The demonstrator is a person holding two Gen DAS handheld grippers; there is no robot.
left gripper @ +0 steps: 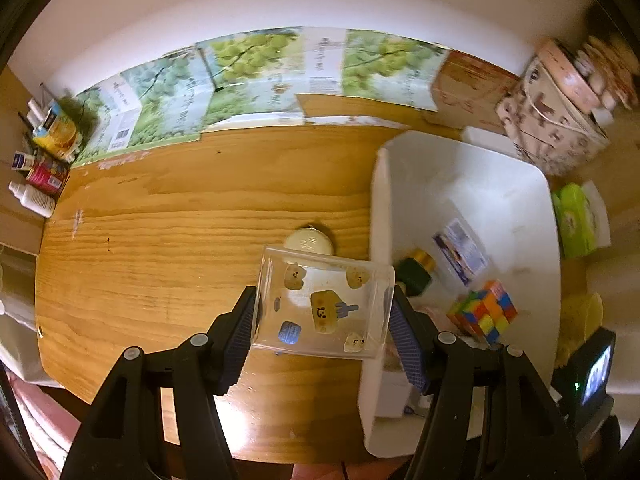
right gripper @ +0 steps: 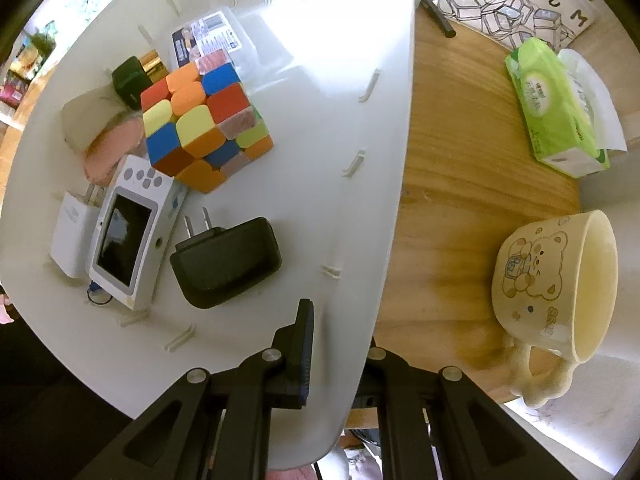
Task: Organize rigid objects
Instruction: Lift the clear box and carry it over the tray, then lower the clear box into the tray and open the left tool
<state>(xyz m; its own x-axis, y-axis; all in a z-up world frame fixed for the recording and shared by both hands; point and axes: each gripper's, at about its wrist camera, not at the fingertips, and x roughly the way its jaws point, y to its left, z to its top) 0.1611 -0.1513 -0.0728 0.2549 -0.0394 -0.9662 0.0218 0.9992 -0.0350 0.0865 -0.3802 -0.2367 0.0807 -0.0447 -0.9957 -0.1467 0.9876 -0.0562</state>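
a home: wooden table [left gripper: 180, 220], bear mug [right gripper: 552, 280], tissues [right gripper: 556, 108]

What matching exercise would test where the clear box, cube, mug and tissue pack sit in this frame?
Things:
1. clear box
2. cube
3. mug
4. tissue pack

Places:
A. inside the white bin
B. on its side on the table, right of the bin
C. between the left hand-held gripper pads
D. flat on the table, beyond the mug

Pairs: 1-C, 2-A, 3-B, 4-D
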